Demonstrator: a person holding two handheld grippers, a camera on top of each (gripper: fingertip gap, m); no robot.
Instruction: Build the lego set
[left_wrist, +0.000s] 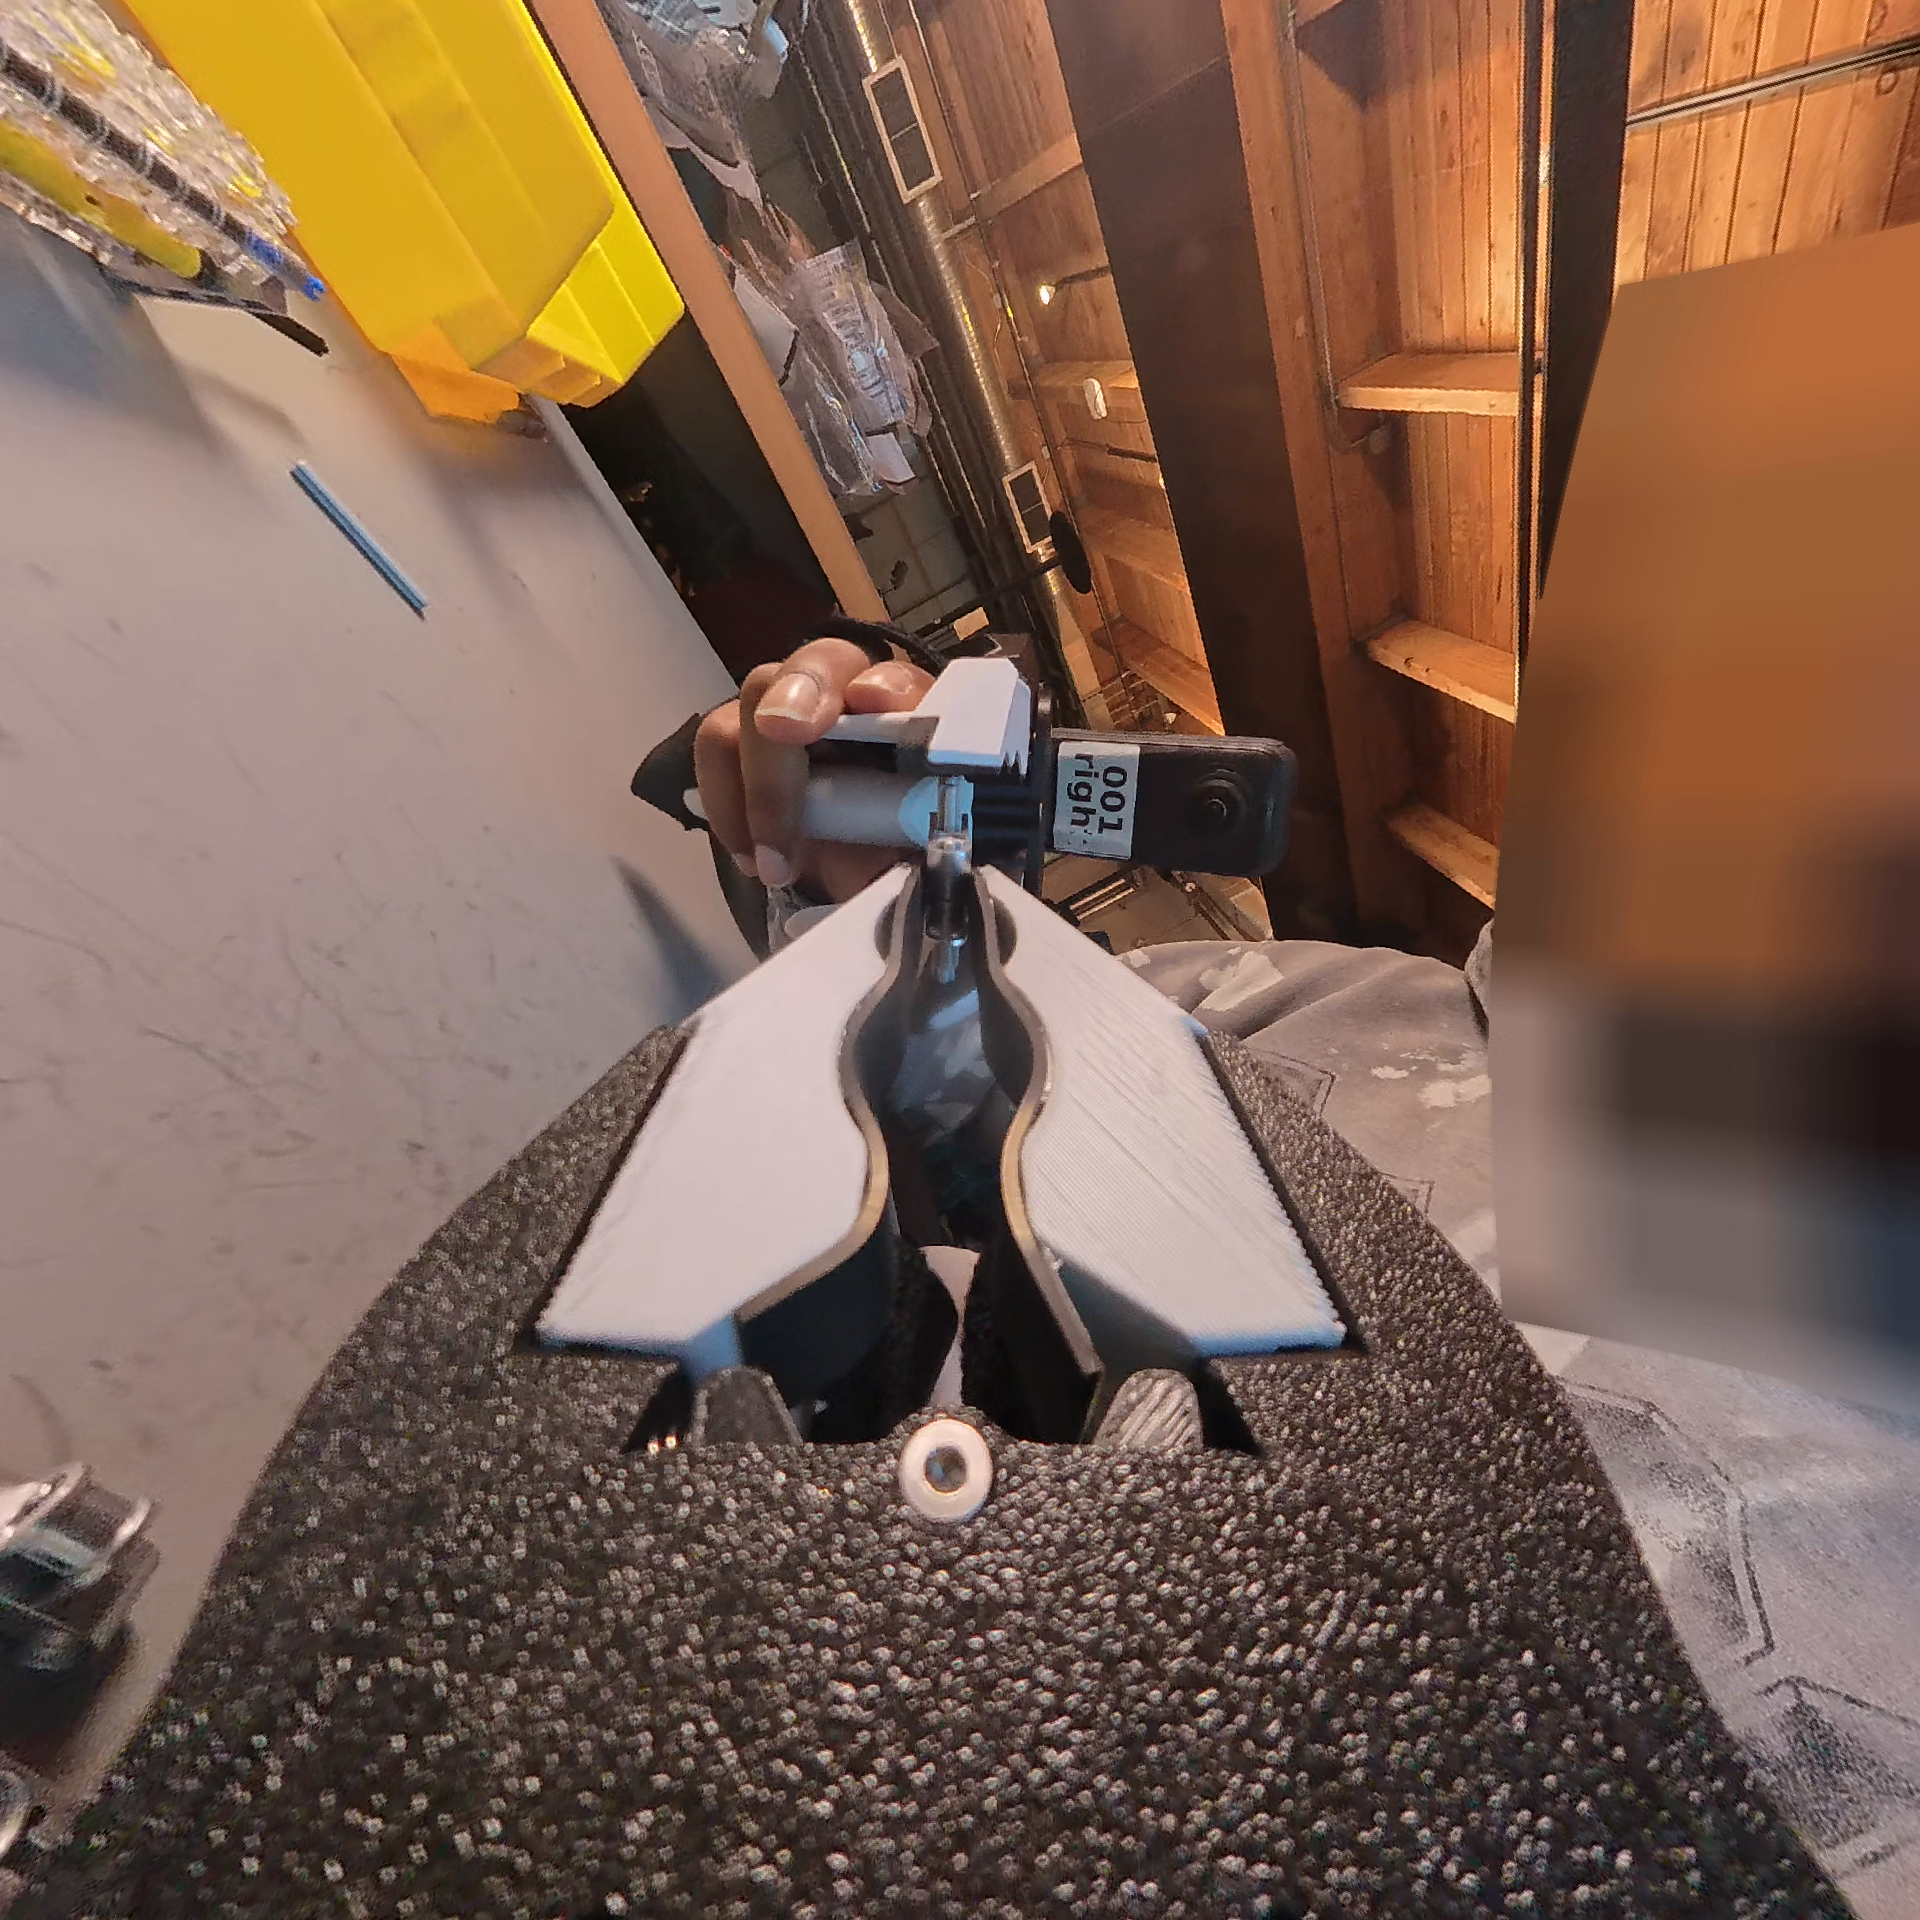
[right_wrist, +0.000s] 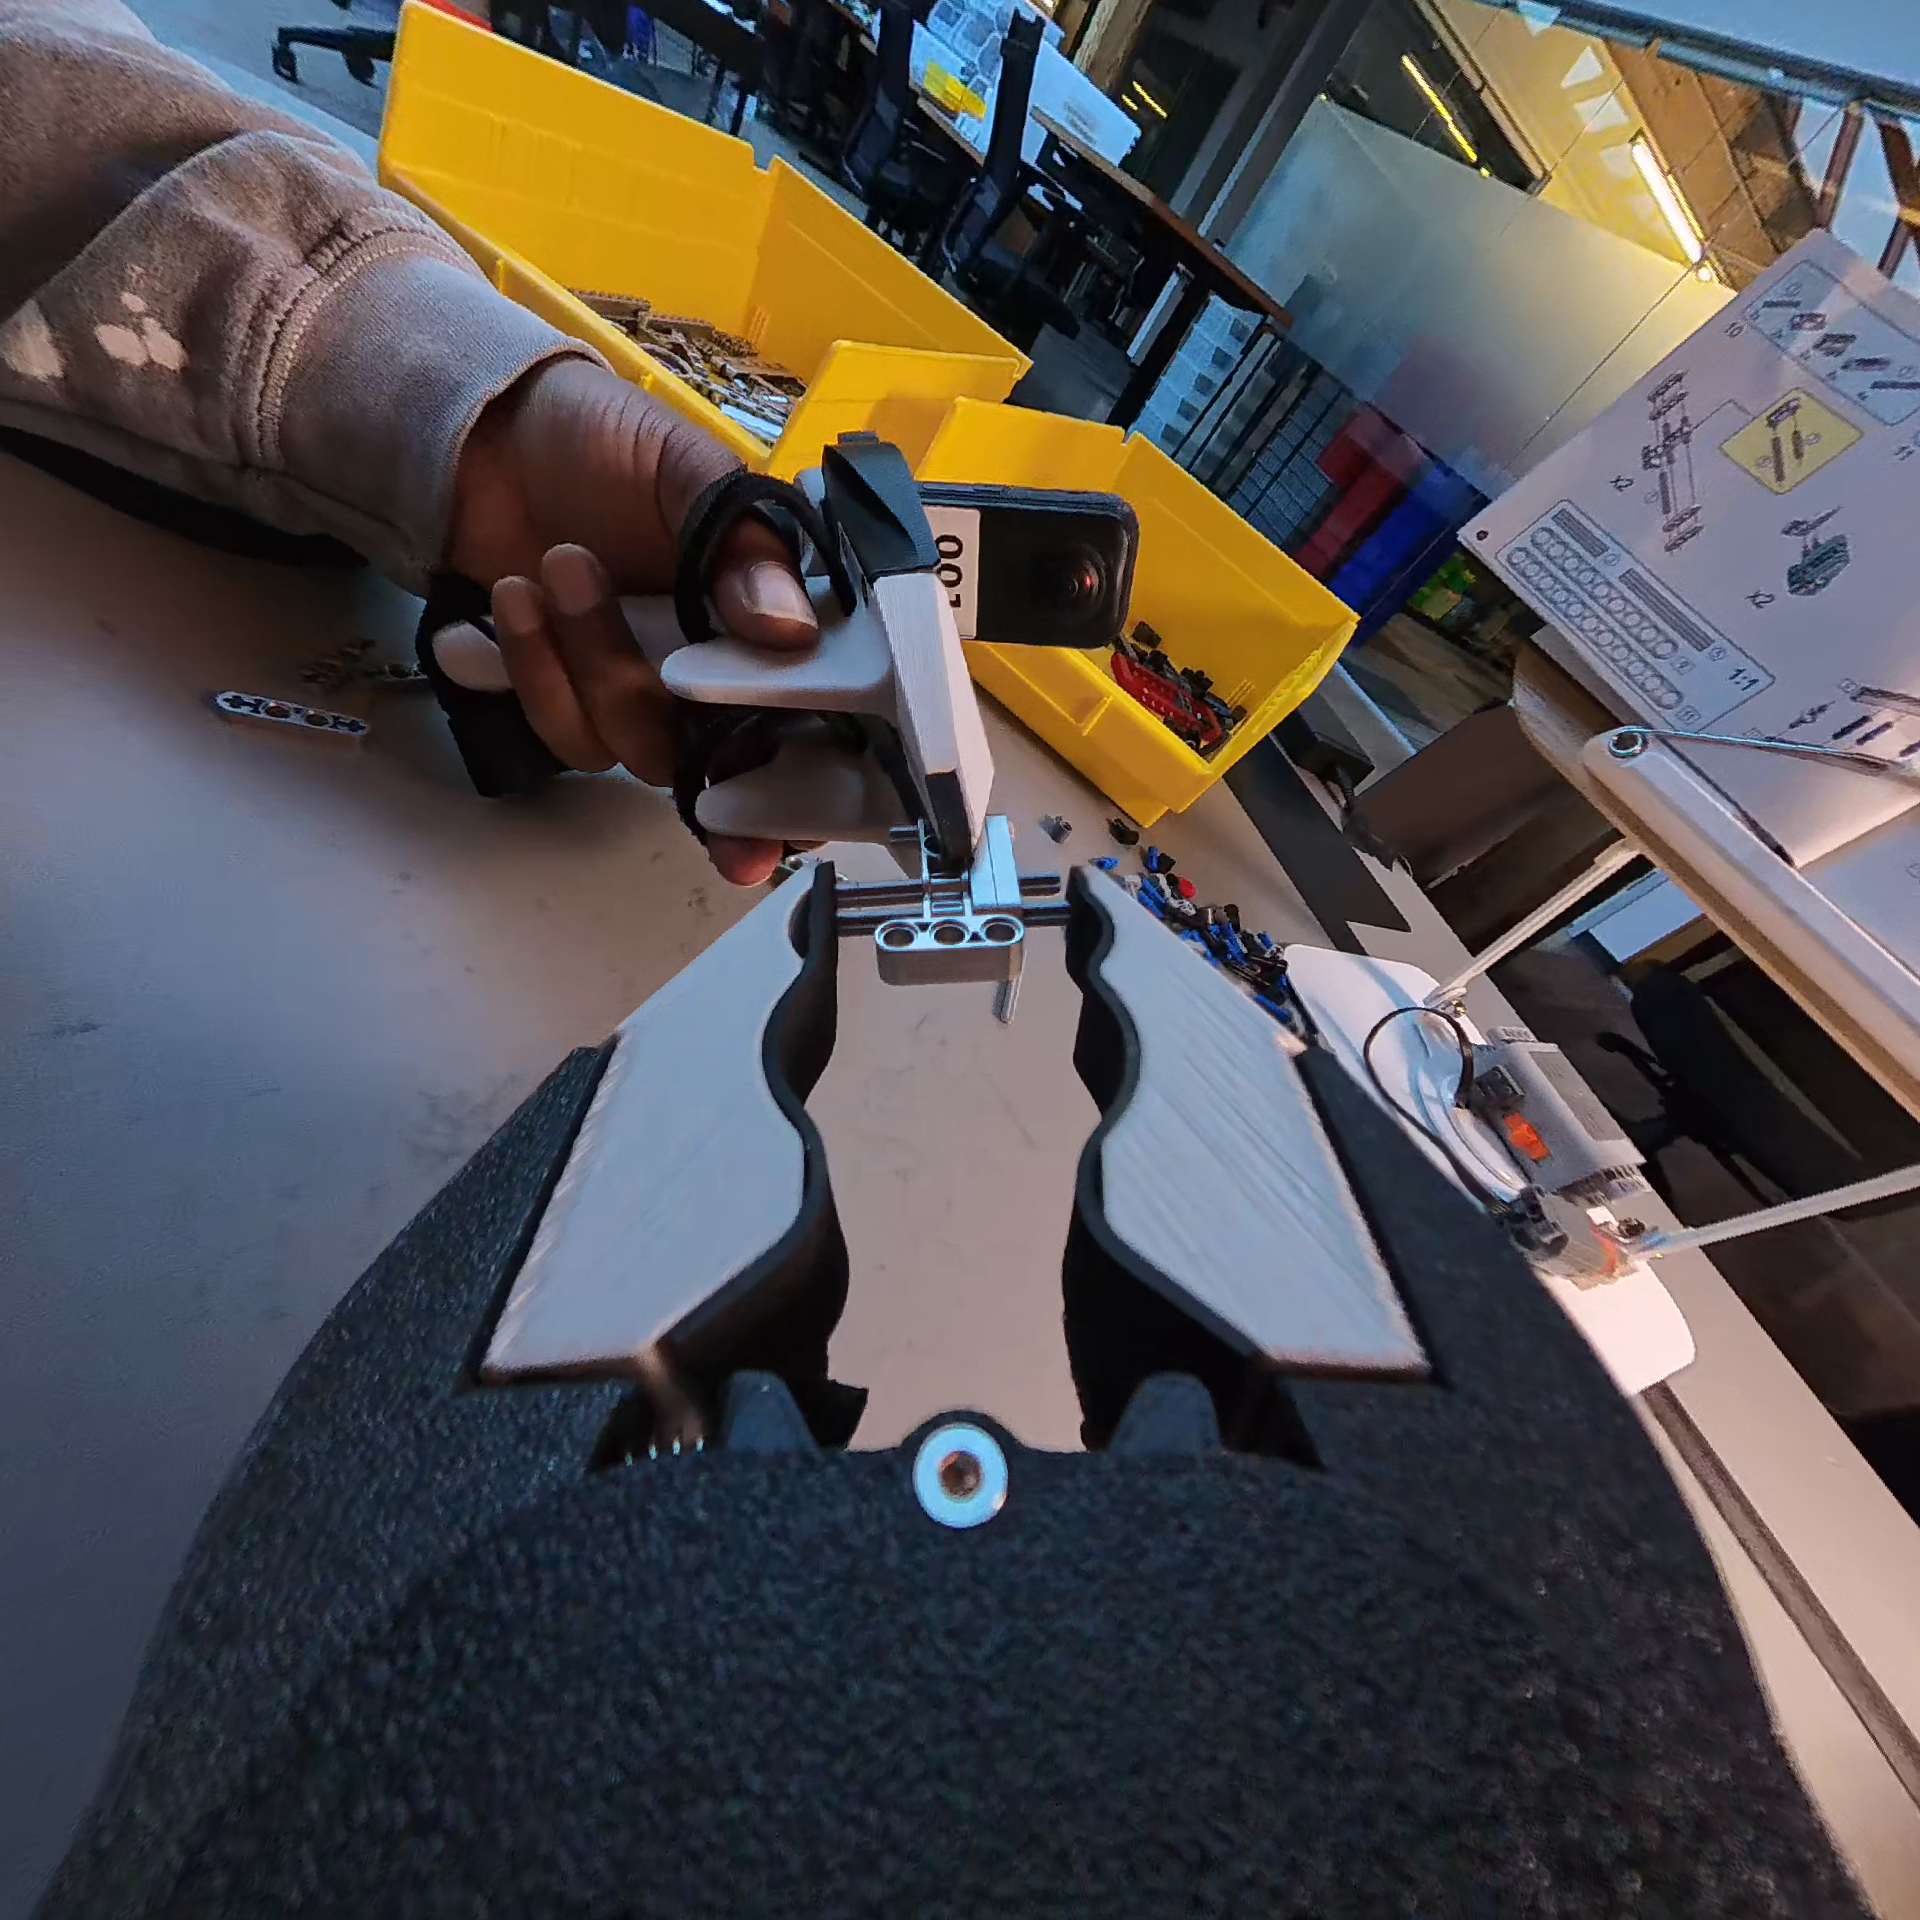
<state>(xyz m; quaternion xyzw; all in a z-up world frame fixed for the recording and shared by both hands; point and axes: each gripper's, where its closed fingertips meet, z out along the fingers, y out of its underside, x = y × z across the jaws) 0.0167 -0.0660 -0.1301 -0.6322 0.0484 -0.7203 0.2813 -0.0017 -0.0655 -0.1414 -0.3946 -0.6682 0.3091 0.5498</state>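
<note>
A small grey beam-and-axle assembly is held in the air above the table between both grippers. My right gripper has its fingers part-way apart, closed on the ends of the assembly's black cross axle. My left gripper is shut, its tips pinching a thin upright part of the same assembly. In the right wrist view the left gripper, held by a hand, comes down onto the assembly's top. In the left wrist view the right gripper and its hand show just beyond the tips.
Two yellow bins with parts stand at the back of the grey table. Small blue and black pins lie to the right, and a grey beam to the left. An instruction sheet stands on a holder. A grey motor unit lies on a white plate. My two grippers' fingertips are within a few centimetres of each other.
</note>
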